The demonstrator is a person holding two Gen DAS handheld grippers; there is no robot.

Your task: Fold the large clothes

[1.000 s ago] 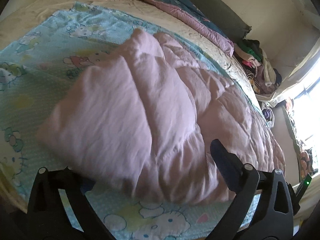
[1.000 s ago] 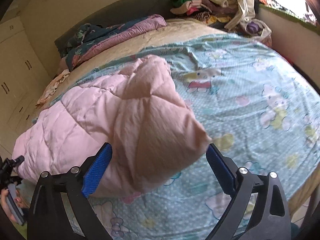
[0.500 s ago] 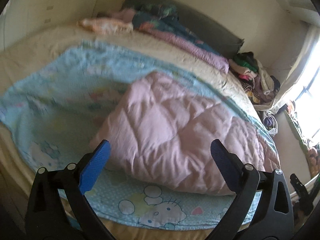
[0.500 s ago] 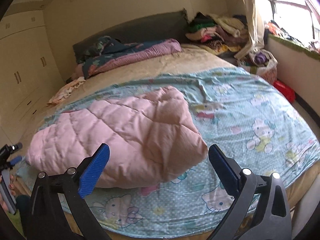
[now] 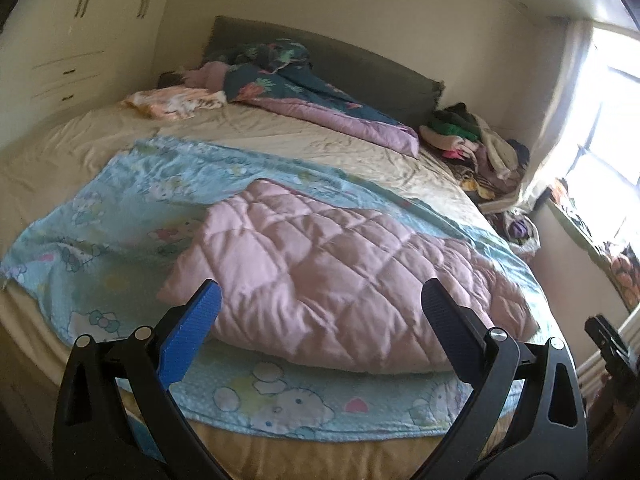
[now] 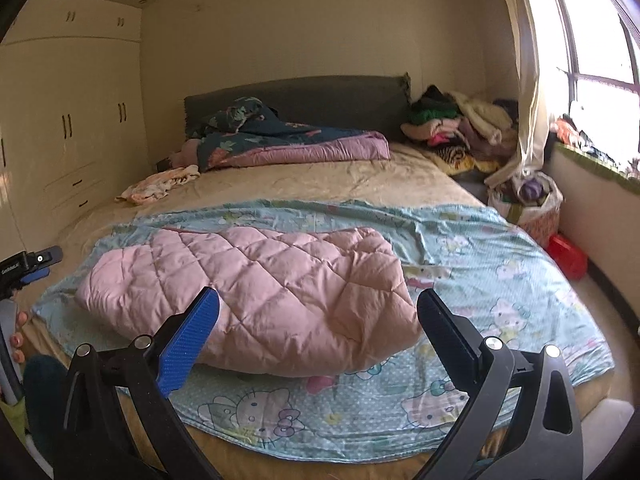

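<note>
A pink quilt [image 5: 340, 276] lies folded into a thick, puffy bundle on a light-blue cartoon sheet [image 5: 100, 240] spread over the foot half of the bed [image 5: 280, 132]. In the right wrist view the quilt [image 6: 256, 292] runs lengthwise across the sheet [image 6: 500, 280], its rounded folded end near the middle of the bed and its other end toward the left edge. The left gripper [image 5: 320, 308] hangs above the near edge of the bed with its jaws spread wide and nothing between them; its blue-padded finger [image 5: 192, 336] and the black one both stand clear of the quilt. The right gripper [image 6: 318, 312] is likewise released, jaws wide apart, empty, held off the fabric in front of the bundle. At the left edge of the right wrist view, part of the left gripper [image 6: 24, 268] shows with the person's fingers [image 6: 18, 336] around its handle. Beyond the sheet the tan mattress cover lies bare and wrinkled. At the dark headboard [image 6: 304, 96] a navy floral duvet [image 6: 288, 140] with a purple underside is heaped, with a small peach cloth [image 6: 160, 184] beside it. A pile of clothes [image 6: 456, 128] sits at the head corner by the curtain [image 6: 528, 80], and a red box [image 6: 566, 256] rests on the floor near the window wall. Cream wardrobes [image 6: 72, 128] line the left wall.
</note>
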